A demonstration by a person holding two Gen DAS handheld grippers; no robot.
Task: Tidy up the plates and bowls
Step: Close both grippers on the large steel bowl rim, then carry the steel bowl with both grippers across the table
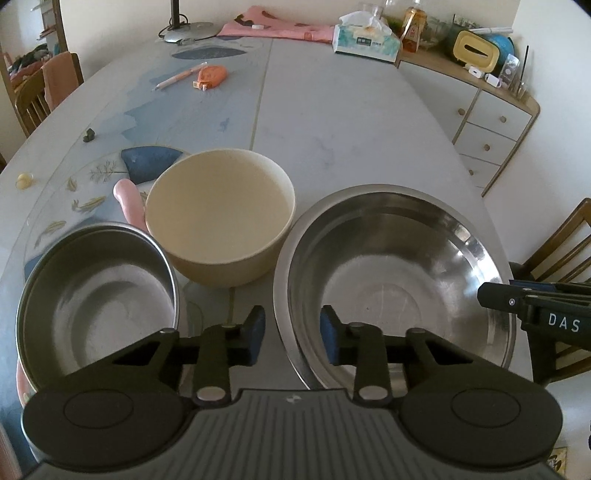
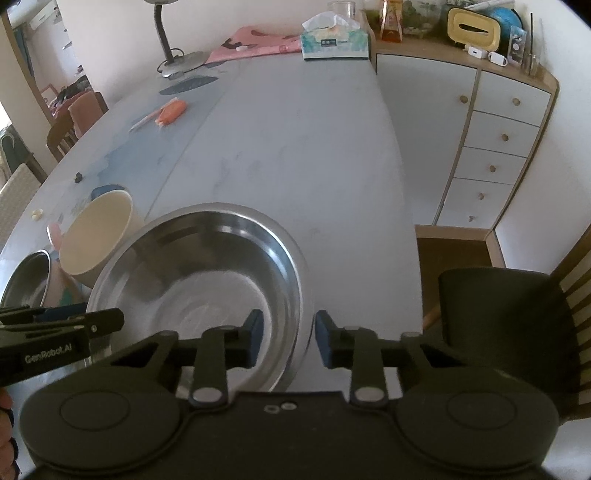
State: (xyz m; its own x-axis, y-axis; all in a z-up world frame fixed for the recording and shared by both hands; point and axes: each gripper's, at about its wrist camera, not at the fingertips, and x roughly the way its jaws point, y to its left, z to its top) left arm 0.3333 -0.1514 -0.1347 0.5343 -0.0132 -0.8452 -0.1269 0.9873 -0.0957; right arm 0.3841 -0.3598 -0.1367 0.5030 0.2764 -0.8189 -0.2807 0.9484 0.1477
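A large steel basin [image 1: 399,273] sits at the table's near edge; it also shows in the right wrist view [image 2: 207,273]. A cream bowl [image 1: 221,218] stands left of it, also in the right wrist view [image 2: 98,236]. A smaller steel bowl [image 1: 99,295] sits further left, on something pink, and shows in the right wrist view [image 2: 27,280]. My left gripper [image 1: 293,334] is open, its jaws straddling the basin's left rim. My right gripper [image 2: 288,338] is open, its jaws straddling the basin's right rim.
A pink handle [image 1: 129,203] lies behind the bowls. An orange item [image 1: 212,75] and pen lie mid-table. A tissue box [image 1: 365,40], pink cloth and lamp base [image 1: 188,31] stand at the far end. A white cabinet [image 2: 491,147] and a dark chair [image 2: 506,325] are right.
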